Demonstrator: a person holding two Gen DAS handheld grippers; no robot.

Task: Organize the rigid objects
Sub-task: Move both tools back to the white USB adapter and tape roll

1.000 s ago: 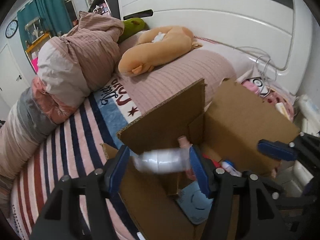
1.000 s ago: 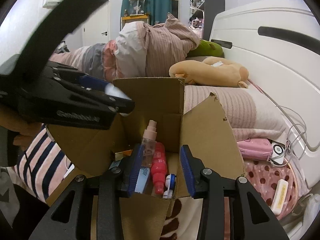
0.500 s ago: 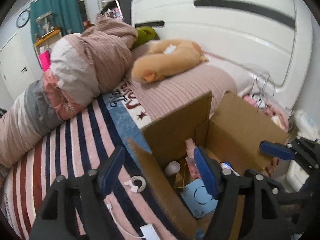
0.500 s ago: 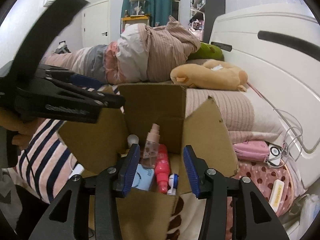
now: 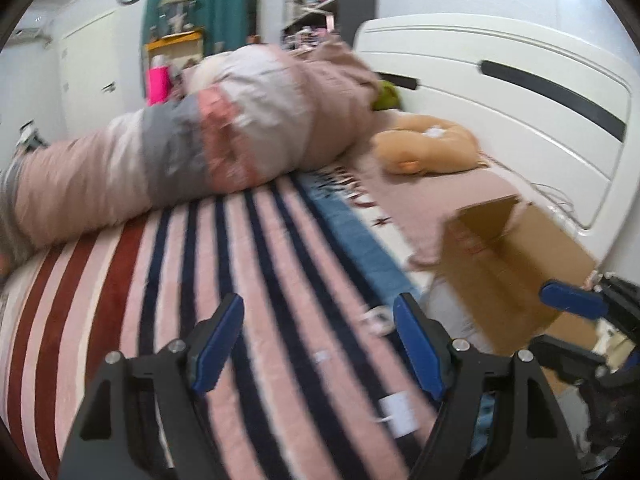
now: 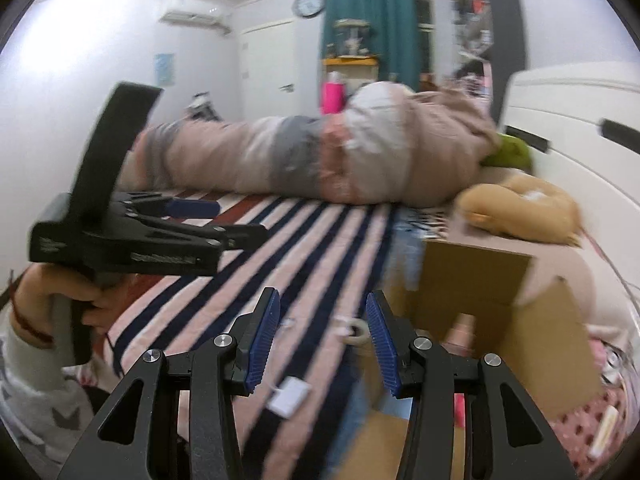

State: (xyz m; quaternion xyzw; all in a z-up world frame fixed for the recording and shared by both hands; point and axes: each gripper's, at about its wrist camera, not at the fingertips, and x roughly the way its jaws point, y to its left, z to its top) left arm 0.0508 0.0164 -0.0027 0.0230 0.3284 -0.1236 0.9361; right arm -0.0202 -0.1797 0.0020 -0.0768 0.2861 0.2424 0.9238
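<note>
Both claws, left claw (image 5: 318, 344) and right claw (image 6: 320, 338), stand wide and empty over the bed (image 5: 240, 264). The small white plug (image 6: 289, 396) lies there beside the box (image 6: 516, 320); it looks light and stiff, best pinched across its flat sides.

Left gripper (image 5: 318, 346) fingers spread, empty, over striped blanket (image 5: 248, 264).
</note>
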